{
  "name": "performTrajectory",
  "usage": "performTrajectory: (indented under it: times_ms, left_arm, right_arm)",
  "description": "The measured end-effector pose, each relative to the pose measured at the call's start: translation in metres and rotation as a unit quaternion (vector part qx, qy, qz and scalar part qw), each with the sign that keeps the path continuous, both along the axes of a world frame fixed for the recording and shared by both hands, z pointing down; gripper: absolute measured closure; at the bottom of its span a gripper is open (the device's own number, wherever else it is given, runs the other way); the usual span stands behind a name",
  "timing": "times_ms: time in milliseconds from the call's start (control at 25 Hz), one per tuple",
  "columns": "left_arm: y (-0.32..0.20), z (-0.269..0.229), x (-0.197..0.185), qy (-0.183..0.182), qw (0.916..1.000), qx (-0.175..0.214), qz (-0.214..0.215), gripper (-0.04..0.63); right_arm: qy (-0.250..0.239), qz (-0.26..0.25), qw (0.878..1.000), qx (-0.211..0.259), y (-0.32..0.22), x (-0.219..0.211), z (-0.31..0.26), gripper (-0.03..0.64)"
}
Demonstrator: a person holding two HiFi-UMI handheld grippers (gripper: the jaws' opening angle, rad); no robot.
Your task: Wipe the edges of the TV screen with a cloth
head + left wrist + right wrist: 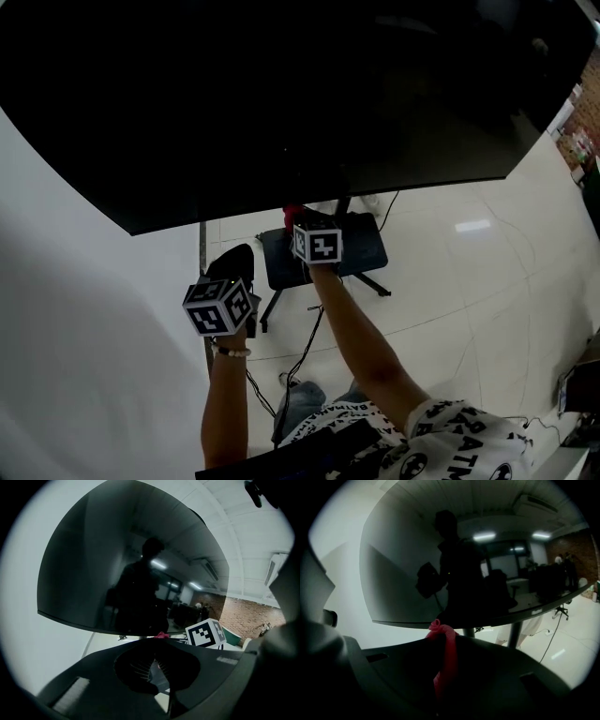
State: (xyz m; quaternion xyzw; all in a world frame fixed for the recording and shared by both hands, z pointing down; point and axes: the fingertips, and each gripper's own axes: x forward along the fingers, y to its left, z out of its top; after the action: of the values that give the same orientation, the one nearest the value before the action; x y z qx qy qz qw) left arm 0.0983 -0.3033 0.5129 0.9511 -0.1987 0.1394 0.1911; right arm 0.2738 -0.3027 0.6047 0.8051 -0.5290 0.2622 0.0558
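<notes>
My right tongs [440, 637] pinch a red cloth [445, 660] at the bottom edge of the TV screen [281, 94] — my left tongs [155, 666] sit closed, empty.

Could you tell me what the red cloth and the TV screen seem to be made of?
The cloth: soft fabric, matt red; it bunches and hangs limp in the right gripper. The TV screen: glossy black glass or hard plastic, I can't tell which; it mirrors the person and ceiling lights sharply.
</notes>
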Motion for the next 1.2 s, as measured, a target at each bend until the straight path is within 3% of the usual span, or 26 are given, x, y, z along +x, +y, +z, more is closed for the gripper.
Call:
performTrajectory:
  times_ms: [160,440,880,1200]
  left_arm:
    - [0.035,0.006,0.042,-0.004,0.9993,0.011,0.034,0.591]
    - [0.08,0.005,0.113,0.005,0.9988,0.025,0.042,0.591]
    - [0.141,0.025,0.215,-0.014,0.9996,0.008,0.025,0.59]
    - [0.226,0.021,0.309,-0.009,0.9993,0.006,0.037,0.591]
  right_arm:
    - [0.002,0.025,1.0,0.002,0.041,0.043,0.001,0.563]
    - [0.001,0.033,0.999,-0.013,0.091,0.109,-0.002,0.563]
    - [-0.017,-0.009,0.999,-0.03,0.146,0.189,0.007,0.563]
    - [-0.041,-0.024,0.999,-0.025,0.224,0.268,-0.007,0.563]
